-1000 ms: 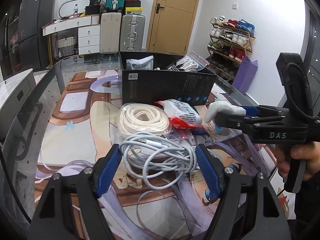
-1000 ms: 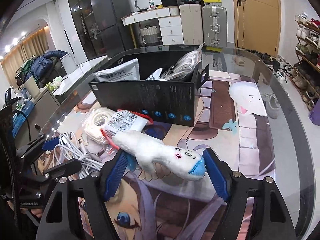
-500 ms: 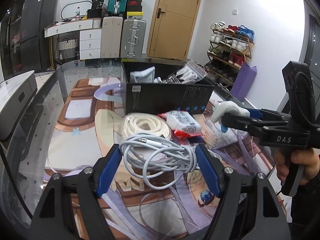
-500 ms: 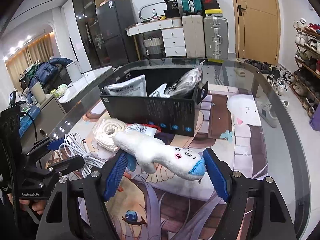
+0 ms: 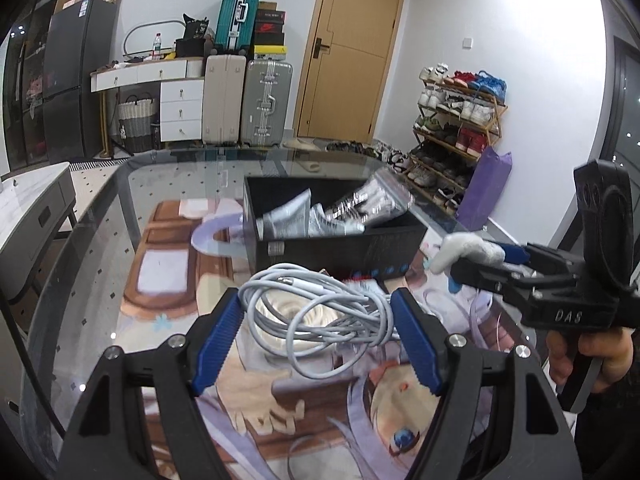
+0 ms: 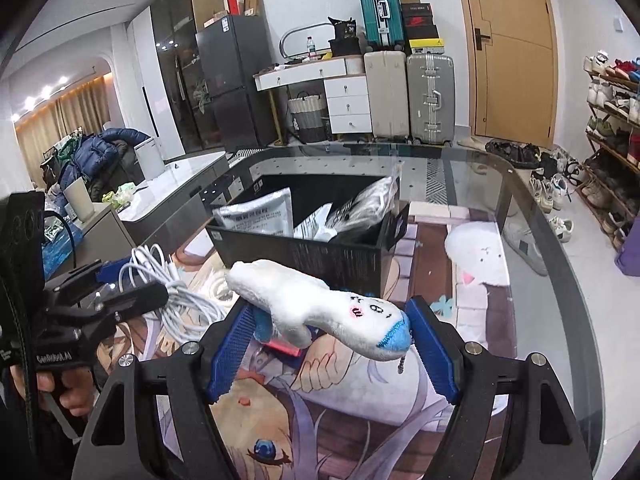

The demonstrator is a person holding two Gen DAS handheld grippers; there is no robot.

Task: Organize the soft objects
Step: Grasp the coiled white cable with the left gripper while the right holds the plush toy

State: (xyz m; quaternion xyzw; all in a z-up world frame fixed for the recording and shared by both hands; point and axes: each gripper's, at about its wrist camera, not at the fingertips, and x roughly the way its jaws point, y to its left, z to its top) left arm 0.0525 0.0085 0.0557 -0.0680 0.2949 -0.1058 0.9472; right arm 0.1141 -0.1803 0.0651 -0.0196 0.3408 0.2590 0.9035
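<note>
My left gripper (image 5: pixel 316 340) is shut on a coiled white cable (image 5: pixel 316 316) and holds it above the table, short of the black box (image 5: pixel 332 252). My right gripper (image 6: pixel 328 344) is shut on a white plush toy (image 6: pixel 320 304) with a blue tip, held in the air in front of the box (image 6: pixel 304 252). The toy also shows in the left wrist view (image 5: pixel 468 252), right of the box. The box holds several silver packets (image 6: pixel 260 216). A cream rope coil (image 5: pixel 280 312) lies on the table under the cable.
A glass table (image 6: pixel 532 216) carries a printed anime mat (image 6: pixel 360 432). A red-and-white packet (image 6: pixel 284 346) lies below the toy. The table's edges curve off at left and right. Suitcases, drawers and a shoe rack stand beyond.
Both grippers have risen with their loads and moved toward the box. The cable has come up off the rope coil, and the toy is higher and nearer the box's front wall.
</note>
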